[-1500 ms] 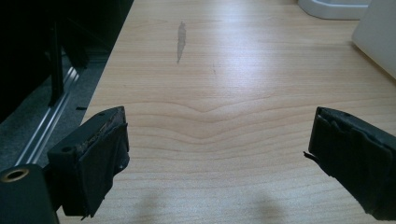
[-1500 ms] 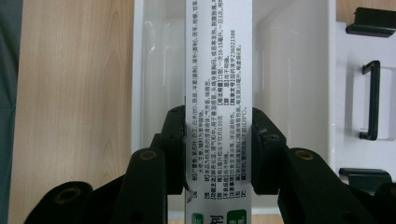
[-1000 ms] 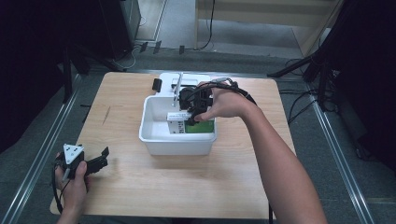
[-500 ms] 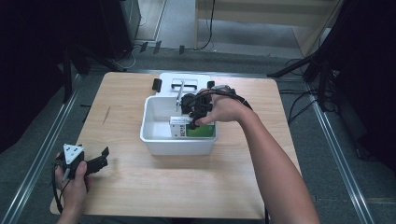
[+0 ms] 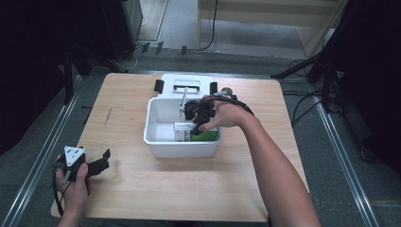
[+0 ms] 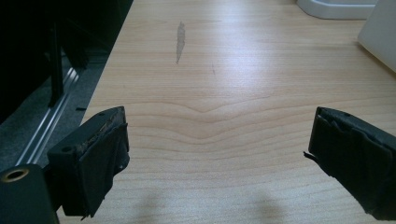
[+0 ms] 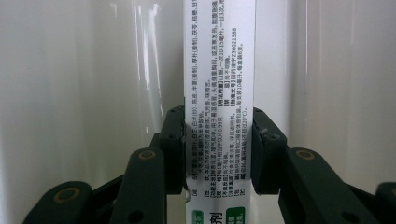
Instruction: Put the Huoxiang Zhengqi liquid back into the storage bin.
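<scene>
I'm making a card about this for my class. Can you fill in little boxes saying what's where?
Table: light wood
Tub: white bin at the table's middle
Behind tub: white lid with black clips
Right gripper: inside the bin, shut on a white and green box with printed text
Left gripper: open, near the table's front left corner, holding nothing

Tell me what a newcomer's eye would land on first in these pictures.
First, the right gripper reaching into the white bin at the middle of the wooden table, its jaws shut on a white and green box covered in small print. Next, the left gripper at the table's near left corner, jaws open over bare wood. Behind the bin lies a white lid.
</scene>
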Available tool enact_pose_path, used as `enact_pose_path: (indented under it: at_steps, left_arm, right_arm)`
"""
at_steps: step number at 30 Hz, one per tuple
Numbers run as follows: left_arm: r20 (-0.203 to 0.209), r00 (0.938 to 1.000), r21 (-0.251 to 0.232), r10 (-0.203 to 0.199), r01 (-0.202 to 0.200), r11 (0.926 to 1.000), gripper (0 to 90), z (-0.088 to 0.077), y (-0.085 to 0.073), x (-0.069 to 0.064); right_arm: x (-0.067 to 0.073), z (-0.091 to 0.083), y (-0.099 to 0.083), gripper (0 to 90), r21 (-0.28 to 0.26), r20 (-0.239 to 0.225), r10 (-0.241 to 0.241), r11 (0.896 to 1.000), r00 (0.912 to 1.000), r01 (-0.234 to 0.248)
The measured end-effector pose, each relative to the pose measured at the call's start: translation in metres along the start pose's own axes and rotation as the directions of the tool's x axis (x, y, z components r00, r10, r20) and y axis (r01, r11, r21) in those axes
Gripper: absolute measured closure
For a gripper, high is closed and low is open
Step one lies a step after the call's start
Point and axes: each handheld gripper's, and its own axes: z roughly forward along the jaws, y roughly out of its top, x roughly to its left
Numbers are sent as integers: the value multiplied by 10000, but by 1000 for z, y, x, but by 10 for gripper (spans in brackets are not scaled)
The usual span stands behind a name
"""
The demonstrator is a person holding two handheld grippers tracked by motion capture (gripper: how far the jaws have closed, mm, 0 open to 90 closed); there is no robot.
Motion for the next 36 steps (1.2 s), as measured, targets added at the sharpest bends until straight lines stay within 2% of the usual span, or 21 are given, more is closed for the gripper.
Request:
enact_pose_path:
  at_steps: [4,16,18,20,22,23,25,26,30,32,34,36]
  left_arm:
    - [1,10000,1,-4,4,10000,52,0,0,0]
    - [-2,10000,0,-2,2,10000,52,0,0,0]
    - [6,10000,15,-11,11,10000,52,0,0,0]
    - [3,10000,14,-11,11,10000,52,0,0,0]
    - [-6,10000,5,-9,9,10000,52,0,0,0]
    - [-8,10000,5,-11,11,10000,52,0,0,0]
    - [-2,10000,17,-9,9,10000,52,0,0,0]
    - [-1,10000,24,-13,13,10000,52,0,0,0]
    - [-4,10000,18,-16,16,10000,52,0,0,0]
    - [-4,10000,21,-24,24,10000,52,0,0,0]
    - [-6,10000,21,-25,25,10000,52,0,0,0]
    - [-6,10000,23,-25,25,10000,52,0,0,0]
  right_arm:
    - [2,5,-1,638,149,-15,64,9999,10000,-64]
    - [2,8,0,628,-1,131,-43,10000,9999,43]
    - [3,7,-1,620,39,164,82,10000,9998,-83]
    - [4,6,-2,587,48,206,115,9999,9997,-116]
    - [3,6,-2,561,-139,228,-44,9999,9997,47]
    - [3,2,-3,540,-261,220,118,9996,9997,-112]
    - [3,1,-3,525,-363,261,89,9993,9996,-80]
    - [4,-2,-4,482,-385,219,315,9988,9993,-306]
    - [2,-6,-6,422,-514,374,285,9983,9989,-266]
    - [3,-13,-9,386,-703,458,557,9961,9974,-524]
    - [2,-16,-10,367,-869,482,564,9949,9972,-521]
    - [2,-25,-12,299,-1216,919,962,9890,9911,-847]
